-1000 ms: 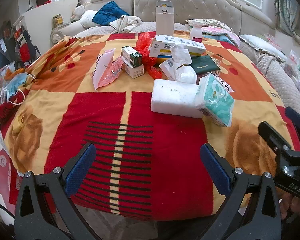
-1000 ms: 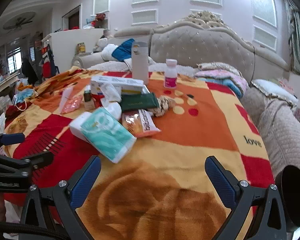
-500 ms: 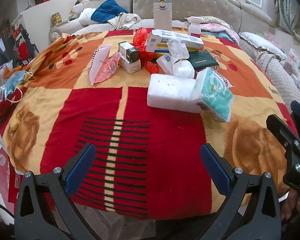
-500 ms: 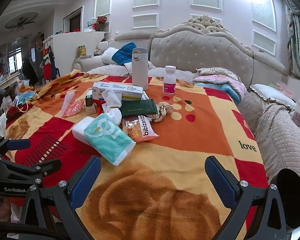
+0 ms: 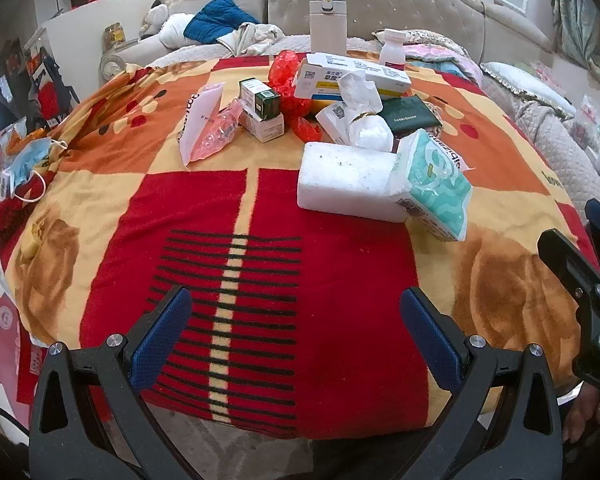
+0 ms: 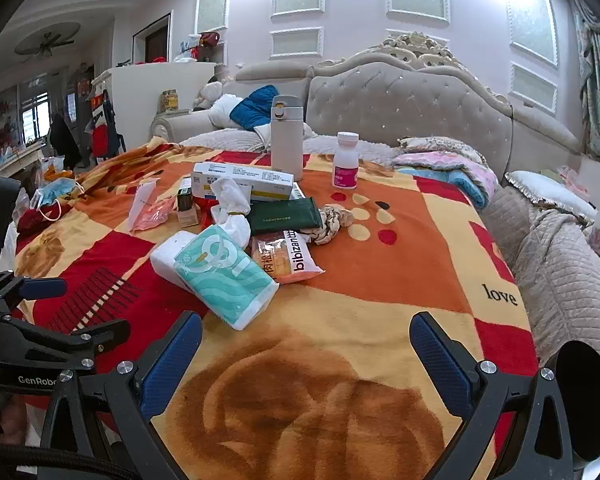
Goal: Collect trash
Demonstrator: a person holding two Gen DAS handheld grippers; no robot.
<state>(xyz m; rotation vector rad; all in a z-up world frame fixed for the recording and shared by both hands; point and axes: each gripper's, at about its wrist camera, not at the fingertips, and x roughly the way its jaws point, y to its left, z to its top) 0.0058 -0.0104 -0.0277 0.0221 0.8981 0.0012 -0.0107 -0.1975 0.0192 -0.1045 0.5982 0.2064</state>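
Note:
A heap of litter lies mid-table on a red and orange blanket [image 5: 204,200]: a white foam block [image 5: 346,180], a teal tissue pack [image 5: 434,184], crumpled white tissue [image 5: 360,92], red plastic wrap [image 5: 286,76], a pink-and-white packet [image 5: 204,128], small boxes [image 5: 262,110]. The right wrist view adds a snack wrapper [image 6: 288,256] beside the tissue pack [image 6: 224,276]. My left gripper [image 5: 296,328] is open and empty over the near edge. My right gripper [image 6: 306,356] is open and empty, short of the heap.
A tall beige flask [image 6: 286,136], a white pill bottle [image 6: 346,166], a long white box [image 6: 244,180] and a dark green wallet [image 6: 284,218] stand behind the heap. A face mask [image 5: 24,164] lies at the left edge. A sofa [image 6: 412,108] and cushions lie beyond.
Both grippers have tilted up and drawn back slightly, so the heap sits lower in the right view. Nothing on the table has moved.

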